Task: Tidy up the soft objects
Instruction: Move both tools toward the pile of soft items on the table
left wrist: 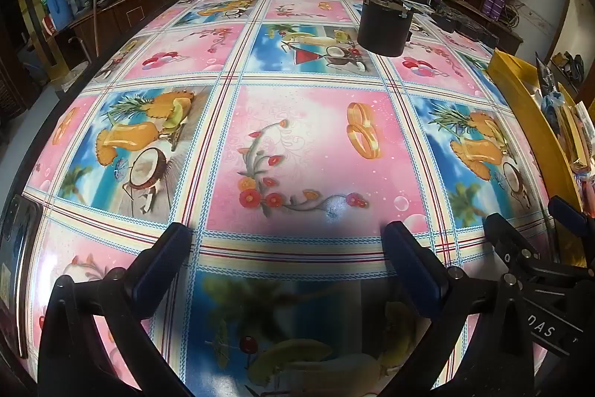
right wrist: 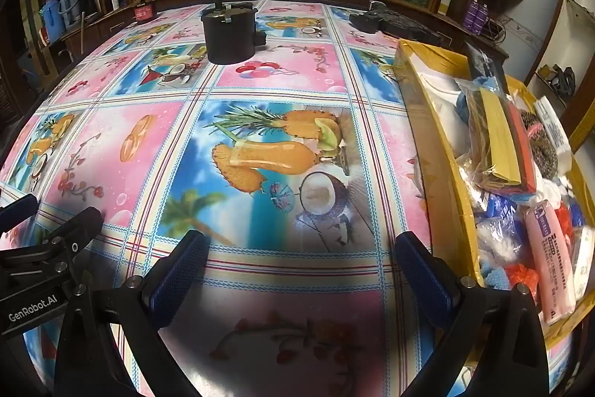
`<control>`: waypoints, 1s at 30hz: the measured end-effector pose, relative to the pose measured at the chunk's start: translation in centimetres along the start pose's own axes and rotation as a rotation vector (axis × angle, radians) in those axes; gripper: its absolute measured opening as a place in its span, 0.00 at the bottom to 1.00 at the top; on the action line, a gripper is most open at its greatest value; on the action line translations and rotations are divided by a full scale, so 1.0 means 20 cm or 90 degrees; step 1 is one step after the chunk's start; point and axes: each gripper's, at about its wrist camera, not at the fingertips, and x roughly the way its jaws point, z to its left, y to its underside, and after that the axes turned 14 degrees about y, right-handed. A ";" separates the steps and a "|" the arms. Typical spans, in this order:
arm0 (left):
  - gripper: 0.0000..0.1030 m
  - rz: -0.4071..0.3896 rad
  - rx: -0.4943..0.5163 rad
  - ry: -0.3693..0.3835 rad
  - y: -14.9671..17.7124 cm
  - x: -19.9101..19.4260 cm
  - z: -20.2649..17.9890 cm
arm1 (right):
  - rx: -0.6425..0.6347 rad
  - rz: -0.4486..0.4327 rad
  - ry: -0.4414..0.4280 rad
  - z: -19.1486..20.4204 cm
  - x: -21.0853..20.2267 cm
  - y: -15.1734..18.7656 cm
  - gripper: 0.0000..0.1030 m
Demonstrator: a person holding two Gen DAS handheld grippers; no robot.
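While both tools, left tool (left wrist: 286, 240) and right tool (right wrist: 301, 248), are hovering released and empty, nothing is getting sorted yet: soft items (right wrist: 520, 211) are all sitting in the box (right wrist: 427, 136) at 3 o'clock on the surface (right wrist: 260, 266).

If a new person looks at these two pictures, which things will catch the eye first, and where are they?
First comes the bright tablecloth of pink and blue squares with fruit drinks, covering the whole table. Next, the yellow cardboard box at the table's right edge, packed with soft packets, sponges and a pink pack. A dark round container stands alone at the far side, and both open grippers, left gripper and right gripper, hover empty in front.
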 end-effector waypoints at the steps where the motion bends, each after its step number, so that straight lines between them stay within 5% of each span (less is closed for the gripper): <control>1: 1.00 0.001 0.000 0.000 0.00 0.00 0.00 | -0.001 -0.001 0.001 0.00 0.00 0.00 0.99; 30: 1.00 -0.001 -0.002 -0.003 0.00 0.00 0.00 | 0.010 0.017 -0.068 -0.06 0.04 0.01 0.99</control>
